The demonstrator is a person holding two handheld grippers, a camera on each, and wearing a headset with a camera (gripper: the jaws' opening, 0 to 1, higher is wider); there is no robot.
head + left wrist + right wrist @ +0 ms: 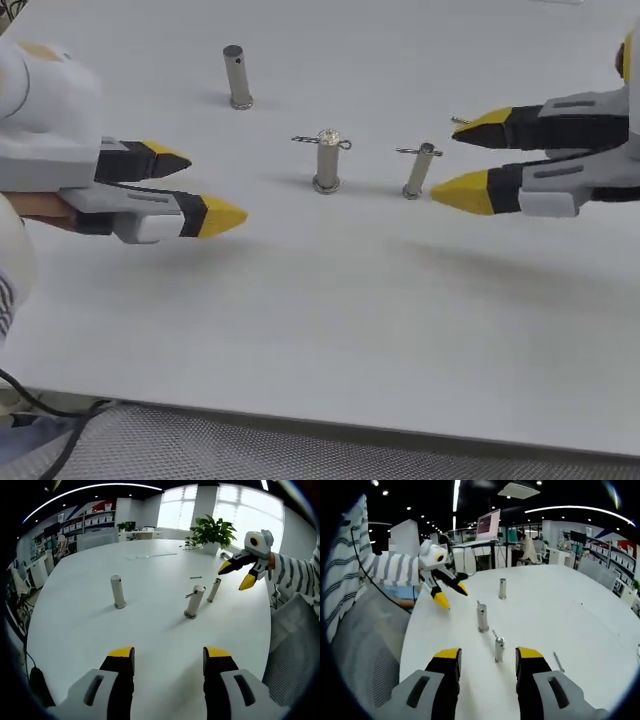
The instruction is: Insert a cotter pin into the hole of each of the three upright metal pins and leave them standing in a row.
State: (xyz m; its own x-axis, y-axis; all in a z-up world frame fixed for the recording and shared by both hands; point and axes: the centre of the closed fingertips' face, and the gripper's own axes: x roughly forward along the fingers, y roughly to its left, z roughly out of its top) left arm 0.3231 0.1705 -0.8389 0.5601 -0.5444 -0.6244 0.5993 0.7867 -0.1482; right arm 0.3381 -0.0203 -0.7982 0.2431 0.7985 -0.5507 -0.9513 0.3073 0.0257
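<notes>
Left gripper (212,187): jaws wide apart, empty | right gripper (445,165): jaws wide apart, empty, just beside leaning cottered pin (420,172) | middle pin (327,160): cottered, upright | far pin (237,75): bare | loose cotter pin (559,662) on table (330,330)

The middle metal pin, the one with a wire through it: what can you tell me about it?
The middle metal pin is a short, silvery cylinder that looks like steel, with a wider flat foot at its base. It stands upright on the white table. A thin wire cotter pin runs crosswise through a hole near its top and sticks out on both sides. It stands between the bare pin and a third pin, apart from both. Only the table and its cotter pin touch it.
</notes>
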